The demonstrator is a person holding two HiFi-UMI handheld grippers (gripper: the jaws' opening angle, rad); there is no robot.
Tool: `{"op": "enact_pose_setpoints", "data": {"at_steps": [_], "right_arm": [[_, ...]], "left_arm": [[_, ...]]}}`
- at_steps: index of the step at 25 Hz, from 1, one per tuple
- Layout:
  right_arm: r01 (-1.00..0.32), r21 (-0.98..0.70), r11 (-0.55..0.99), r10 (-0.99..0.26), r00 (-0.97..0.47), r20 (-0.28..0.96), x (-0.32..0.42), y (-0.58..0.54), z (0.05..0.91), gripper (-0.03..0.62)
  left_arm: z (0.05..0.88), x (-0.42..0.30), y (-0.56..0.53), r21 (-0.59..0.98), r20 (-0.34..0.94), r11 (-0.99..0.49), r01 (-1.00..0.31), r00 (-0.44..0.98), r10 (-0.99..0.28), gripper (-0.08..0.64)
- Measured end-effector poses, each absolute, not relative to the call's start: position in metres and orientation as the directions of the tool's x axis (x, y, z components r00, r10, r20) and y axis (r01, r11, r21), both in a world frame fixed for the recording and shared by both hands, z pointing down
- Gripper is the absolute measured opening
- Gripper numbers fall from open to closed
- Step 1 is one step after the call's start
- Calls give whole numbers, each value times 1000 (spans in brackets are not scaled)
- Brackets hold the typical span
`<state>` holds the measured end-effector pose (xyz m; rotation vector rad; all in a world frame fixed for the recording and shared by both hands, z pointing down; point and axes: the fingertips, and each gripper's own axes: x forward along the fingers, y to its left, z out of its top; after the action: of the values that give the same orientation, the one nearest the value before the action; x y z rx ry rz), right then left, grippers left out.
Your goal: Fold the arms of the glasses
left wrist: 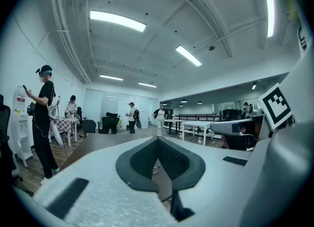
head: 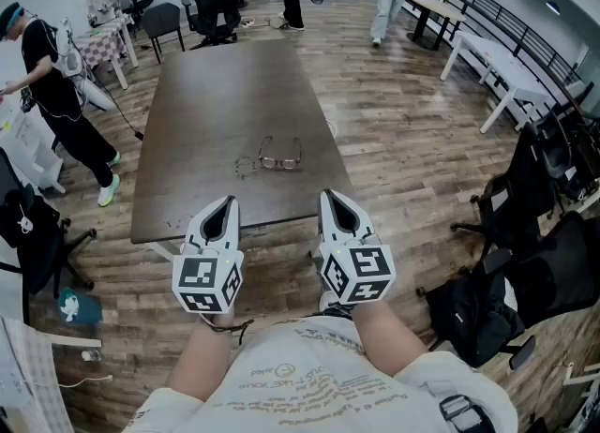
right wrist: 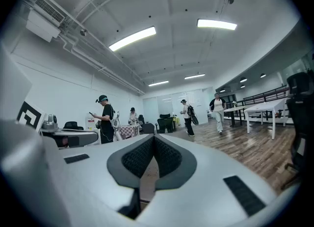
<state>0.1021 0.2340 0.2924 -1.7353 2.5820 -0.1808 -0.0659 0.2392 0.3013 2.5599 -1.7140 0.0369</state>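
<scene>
Folding looks not yet begun: the glasses (head: 279, 154) lie open on the surface (head: 206, 84), well ahead of the left gripper (head: 224, 206) and right gripper (head: 335, 201), both with fingers together and empty, so next they should reach forward and part.

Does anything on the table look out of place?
Nothing stands out. The glasses lie near the front edge of the table, arms open; a small dark item beside them is too small to identify.

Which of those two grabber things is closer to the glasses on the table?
Right, barely. The right gripper hovers short of the glasses and to their right; the left gripper mirrors it, slightly farther back.
</scene>
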Motion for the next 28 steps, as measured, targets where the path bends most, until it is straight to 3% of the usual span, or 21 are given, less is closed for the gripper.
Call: {"op": "enact_pose_setpoints", "data": {"at_steps": [17,22,28], "right_arm": [[-918,-124,376,-922,-384,54,73,271,301,20],[-902,-130,412,-904,-422,66,62,266,305,77],[-897,-136,421,-899,-433,66,56,239,310,78]], "left_arm": [[313,-84,278,55,59,-415,-908,418,-906,11],[316,-90,275,56,58,-408,-911,411,-910,11],[322,-92,256,37,73,-408,-912,410,-909,11]]}}
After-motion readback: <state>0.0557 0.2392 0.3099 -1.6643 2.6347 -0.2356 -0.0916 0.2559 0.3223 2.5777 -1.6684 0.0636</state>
